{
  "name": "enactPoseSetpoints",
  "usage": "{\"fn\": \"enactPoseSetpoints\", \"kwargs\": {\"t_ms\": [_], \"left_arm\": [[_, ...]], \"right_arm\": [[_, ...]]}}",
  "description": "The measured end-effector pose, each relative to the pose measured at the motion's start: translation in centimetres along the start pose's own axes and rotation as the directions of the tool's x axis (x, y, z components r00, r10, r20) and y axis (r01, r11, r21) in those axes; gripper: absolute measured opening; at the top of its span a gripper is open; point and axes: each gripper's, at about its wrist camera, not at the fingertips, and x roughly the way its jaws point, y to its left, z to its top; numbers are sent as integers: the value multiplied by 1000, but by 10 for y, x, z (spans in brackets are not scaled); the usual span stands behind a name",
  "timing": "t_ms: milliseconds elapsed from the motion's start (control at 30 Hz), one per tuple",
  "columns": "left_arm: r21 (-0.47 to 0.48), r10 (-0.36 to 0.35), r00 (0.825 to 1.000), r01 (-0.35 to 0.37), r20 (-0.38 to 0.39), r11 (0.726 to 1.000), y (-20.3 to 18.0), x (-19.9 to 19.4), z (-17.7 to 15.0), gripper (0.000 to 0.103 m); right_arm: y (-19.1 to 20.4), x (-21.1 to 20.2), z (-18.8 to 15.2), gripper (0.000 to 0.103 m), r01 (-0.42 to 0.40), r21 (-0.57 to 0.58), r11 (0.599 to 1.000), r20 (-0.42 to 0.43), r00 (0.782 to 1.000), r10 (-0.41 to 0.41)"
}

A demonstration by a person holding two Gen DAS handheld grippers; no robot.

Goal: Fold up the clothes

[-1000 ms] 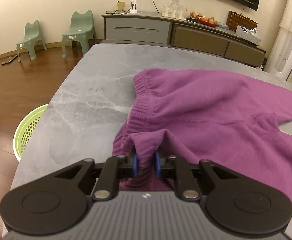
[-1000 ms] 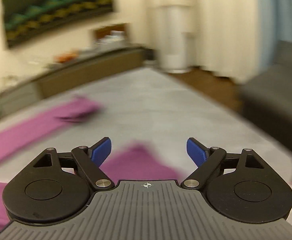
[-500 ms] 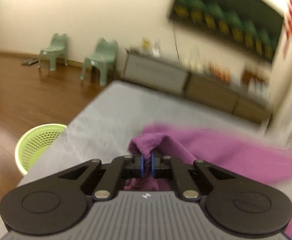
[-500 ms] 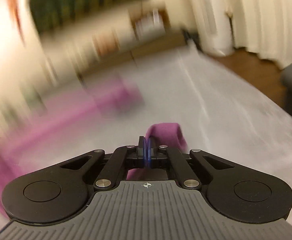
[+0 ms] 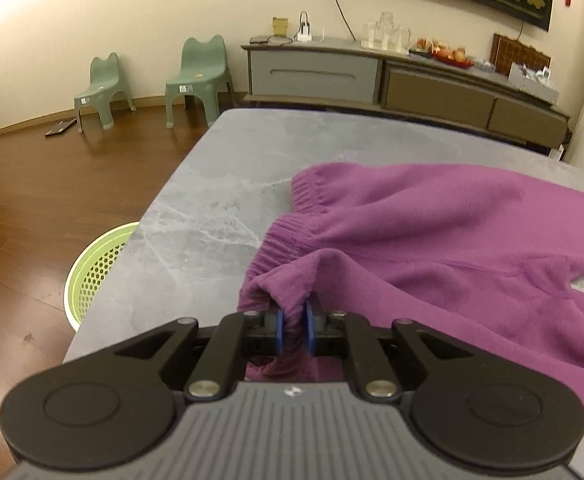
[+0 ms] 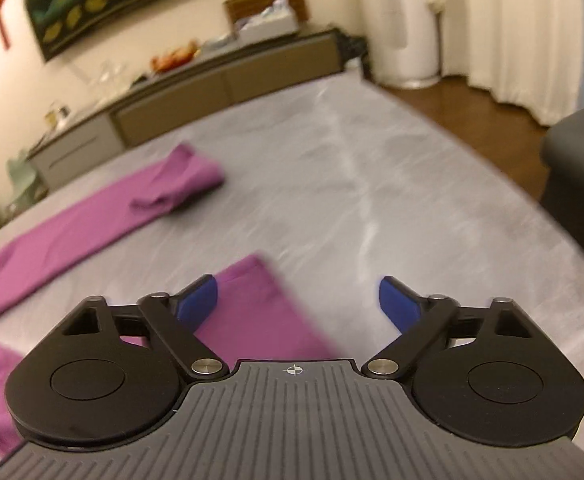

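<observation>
Your left gripper [image 5: 292, 326] is clamped on a bunched fold of the purple trousers [image 5: 431, 248], right at the ribbed waistband, low in the centre of the left wrist view. The rest of the garment spreads to the right across the grey marble table [image 5: 220, 216], waistband toward the middle of the frame. A green basket [image 5: 92, 272] sits on the wooden floor at the left edge of the table, and two green chairs [image 5: 196, 76] stand by the wall in the upper left.

Your right gripper [image 6: 297, 300] is spread wide, blue pads [image 6: 200, 300] well apart, holding nothing. One trouser leg's end [image 6: 252, 304] lies on the table just beside the left pad, lower centre; the other leg [image 6: 104, 216] stretches toward the upper left of that view, its cuff folded over.
</observation>
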Motion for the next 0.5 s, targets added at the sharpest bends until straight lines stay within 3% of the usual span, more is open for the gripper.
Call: {"fn": "enactPoseSetpoints", "kwargs": {"t_ms": [167,333,367,400,433,500], "left_arm": [[82,-5,1000,7,-23,997,-19,6,1,12],[108,-9,1000,10,-12,994,-26,4,-2,13],[112,-7,1000,8,-13,994,-26,3,-3,13],[116,-1,1000,3,-16,993,-26,4,-5,13],[119,11,1000,-8,-18,993,-25,5,-6,15],[112,45,999,-43,-16,993,-20,6,-7,14]], "right_arm": [[23,32,-12,91,54,-170,984,-25,998,-59],[44,64,-18,89,112,-338,935,-11,992,-123],[48,71,-17,79,102,-360,927,-22,993,-118],[49,75,-14,50,63,-359,931,-32,996,-79],[49,77,-9,10,3,-338,941,-63,998,-26],[49,73,1,4,-24,-322,946,-61,998,5]]}}
